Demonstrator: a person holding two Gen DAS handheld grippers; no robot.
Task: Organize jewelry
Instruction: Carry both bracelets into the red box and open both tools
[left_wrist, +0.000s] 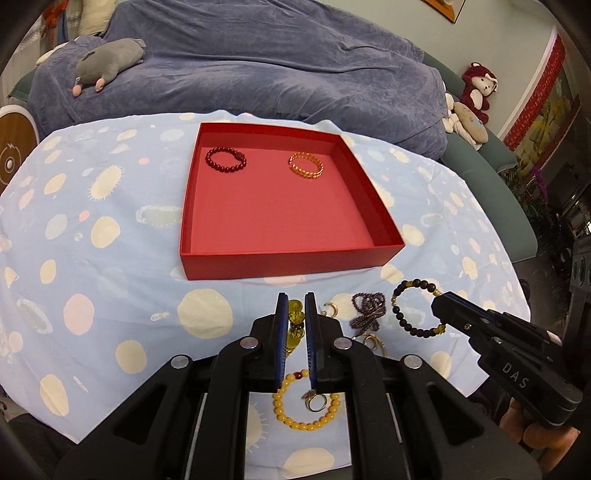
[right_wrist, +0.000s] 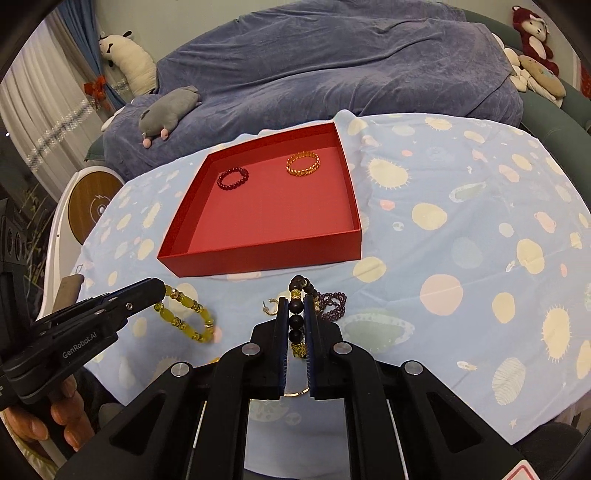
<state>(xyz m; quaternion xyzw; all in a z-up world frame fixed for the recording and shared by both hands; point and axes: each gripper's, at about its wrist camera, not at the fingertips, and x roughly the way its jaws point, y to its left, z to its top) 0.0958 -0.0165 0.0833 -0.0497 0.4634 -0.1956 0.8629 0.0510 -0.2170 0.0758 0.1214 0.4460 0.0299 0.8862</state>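
My left claw (left_wrist: 296, 314) pinches the yellow glass-bead bracelet (right_wrist: 186, 314), my right claw (right_wrist: 296, 314) the dark wooden-bead bracelet (left_wrist: 417, 308); both look light, floppy, best gripped across a bead.

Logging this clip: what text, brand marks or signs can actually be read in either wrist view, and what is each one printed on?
"DAS": on the body of the right gripper, seen from the left wrist view.
"GenRobot.AI": on the body of the left gripper, seen from the right wrist view.
A red-edged sticker at the bottom right of the right wrist view is cut off and unreadable.
No other readable text.
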